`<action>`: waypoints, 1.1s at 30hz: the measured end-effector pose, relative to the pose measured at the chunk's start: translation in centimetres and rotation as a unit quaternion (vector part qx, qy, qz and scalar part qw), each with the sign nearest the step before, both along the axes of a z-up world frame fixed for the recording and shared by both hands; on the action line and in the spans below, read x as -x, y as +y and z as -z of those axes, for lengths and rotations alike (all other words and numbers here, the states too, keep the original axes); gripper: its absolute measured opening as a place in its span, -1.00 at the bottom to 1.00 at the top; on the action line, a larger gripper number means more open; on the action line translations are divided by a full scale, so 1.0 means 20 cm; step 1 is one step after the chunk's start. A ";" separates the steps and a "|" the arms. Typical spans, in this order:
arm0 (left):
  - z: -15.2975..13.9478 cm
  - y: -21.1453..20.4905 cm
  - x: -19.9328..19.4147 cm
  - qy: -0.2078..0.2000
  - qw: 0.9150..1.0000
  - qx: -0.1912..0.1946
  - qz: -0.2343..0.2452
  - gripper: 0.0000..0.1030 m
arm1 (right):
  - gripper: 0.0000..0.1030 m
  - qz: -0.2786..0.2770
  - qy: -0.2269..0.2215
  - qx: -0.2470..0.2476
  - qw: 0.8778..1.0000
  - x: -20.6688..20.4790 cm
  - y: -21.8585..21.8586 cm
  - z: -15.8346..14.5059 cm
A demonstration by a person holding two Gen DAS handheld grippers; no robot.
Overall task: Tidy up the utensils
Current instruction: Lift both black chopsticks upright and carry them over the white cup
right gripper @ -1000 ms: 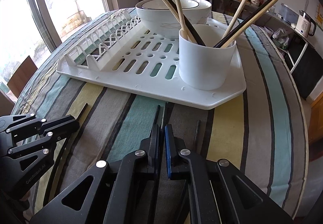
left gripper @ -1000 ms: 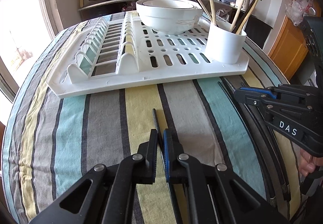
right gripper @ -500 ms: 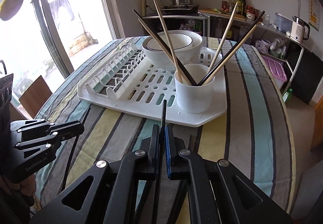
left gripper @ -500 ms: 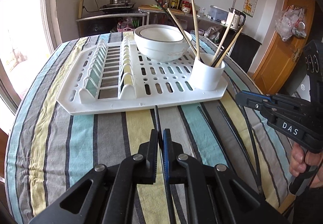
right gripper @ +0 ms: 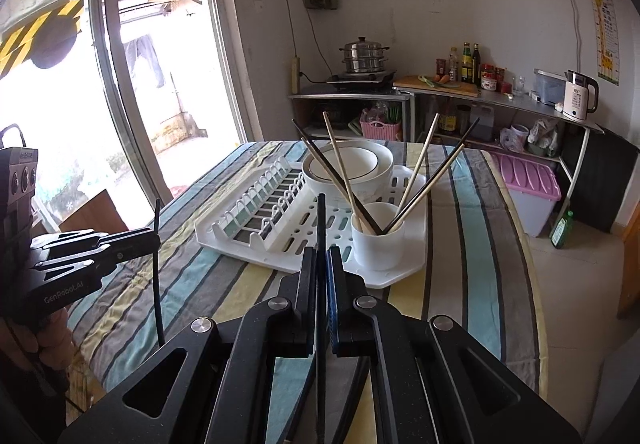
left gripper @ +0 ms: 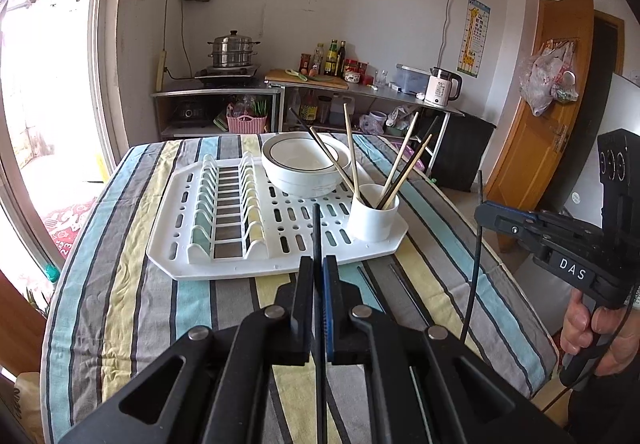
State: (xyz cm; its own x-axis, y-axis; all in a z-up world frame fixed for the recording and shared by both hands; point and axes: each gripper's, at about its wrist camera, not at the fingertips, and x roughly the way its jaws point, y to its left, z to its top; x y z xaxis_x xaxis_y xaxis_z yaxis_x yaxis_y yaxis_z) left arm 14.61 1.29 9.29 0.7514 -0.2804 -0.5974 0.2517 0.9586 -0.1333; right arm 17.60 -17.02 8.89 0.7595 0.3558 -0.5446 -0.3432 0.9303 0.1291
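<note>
Both chopsticks are off the counter (left gripper: 132, 308) now — a second ago they lay low over the striped cloth, and I have since lifted both grippers well above it. Left gripper (left gripper: 319, 276) has its jaws clenched on a black chopstick (left gripper: 317, 228); right gripper (right gripper: 321, 268) likewise grips its own dark chopstick (right gripper: 321, 220), each stick poking forward and up. That reads to me as pickup done, delivery next. The white cup (left gripper: 373, 218) sits on the drying rack (left gripper: 224, 268) at its near right corner, holding several chopsticks, pale and dark, fanned out — room for more, I judge. Behind it, stacked white bowls (left gripper: 300, 172) look empty.
</note>
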 end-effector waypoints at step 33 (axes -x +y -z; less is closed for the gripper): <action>-0.23 -0.07 -0.05 -0.031 0.999 0.009 0.018 -0.91 | -0.91 0.022 -0.049 -0.020 0.998 0.06 -0.12 -0.17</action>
